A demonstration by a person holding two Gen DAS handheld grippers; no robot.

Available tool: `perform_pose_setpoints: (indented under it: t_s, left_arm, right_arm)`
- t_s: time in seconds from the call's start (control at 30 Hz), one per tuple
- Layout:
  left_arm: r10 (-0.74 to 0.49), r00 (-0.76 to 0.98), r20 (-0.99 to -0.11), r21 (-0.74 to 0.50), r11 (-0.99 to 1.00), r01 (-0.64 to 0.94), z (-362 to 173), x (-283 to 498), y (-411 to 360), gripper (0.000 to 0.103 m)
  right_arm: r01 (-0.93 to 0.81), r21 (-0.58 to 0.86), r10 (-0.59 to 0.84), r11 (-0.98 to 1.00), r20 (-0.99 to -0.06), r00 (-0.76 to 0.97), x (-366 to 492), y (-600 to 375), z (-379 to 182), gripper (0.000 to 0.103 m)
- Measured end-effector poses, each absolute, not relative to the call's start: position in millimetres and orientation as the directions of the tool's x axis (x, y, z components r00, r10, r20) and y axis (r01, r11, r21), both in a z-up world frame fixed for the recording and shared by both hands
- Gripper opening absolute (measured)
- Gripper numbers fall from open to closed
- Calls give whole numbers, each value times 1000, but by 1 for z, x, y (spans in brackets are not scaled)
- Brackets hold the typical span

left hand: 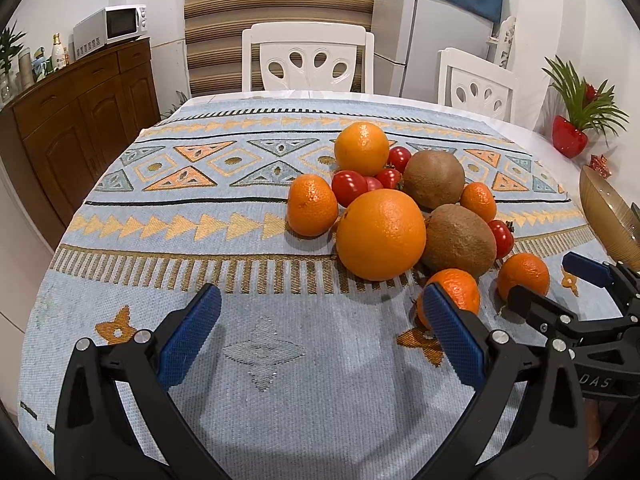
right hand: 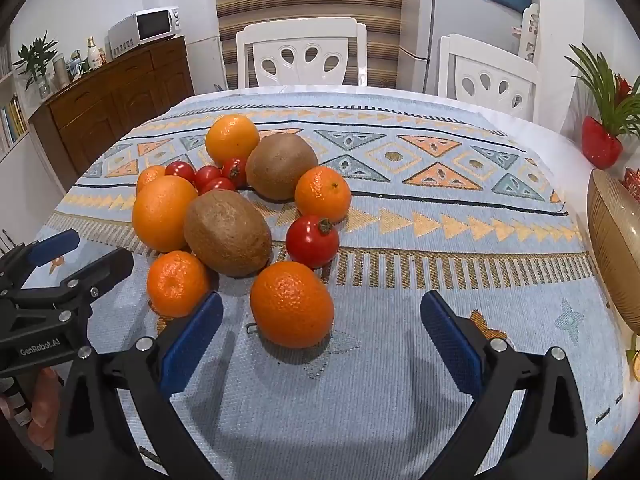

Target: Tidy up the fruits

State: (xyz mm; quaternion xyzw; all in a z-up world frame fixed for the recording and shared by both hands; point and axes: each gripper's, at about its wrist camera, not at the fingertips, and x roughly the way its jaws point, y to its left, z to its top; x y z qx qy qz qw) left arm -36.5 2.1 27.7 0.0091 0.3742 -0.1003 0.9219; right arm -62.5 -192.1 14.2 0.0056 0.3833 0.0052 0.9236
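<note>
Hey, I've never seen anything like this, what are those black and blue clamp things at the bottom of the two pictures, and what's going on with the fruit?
Those are two hand-held grippers, one in each of a person's hands; no robot arm is involved. Each carries a wide-angle camera looking forward along its two fingers. One picture comes from the left gripper, the other from the right gripper, and each also catches the other gripper at its edge. Both are open and hold nothing. On the patterned tablecloth lies a pile of fruit: two large oranges, one of them here, two kiwis, several mandarins and small red tomatoes. A ribbed amber bowl stands at the table's right edge; whether anything is in it, I cannot tell.
</note>
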Motion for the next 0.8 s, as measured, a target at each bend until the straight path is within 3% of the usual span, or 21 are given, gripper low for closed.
perform_pose_setpoints:
  t_s: [0.8]
  left_arm:
    - [-180,706,-685,-53,979,198,29,-39,0,100]
  right_arm:
    - [-11,23,24,1000,-707,706,-63,-193,15,98]
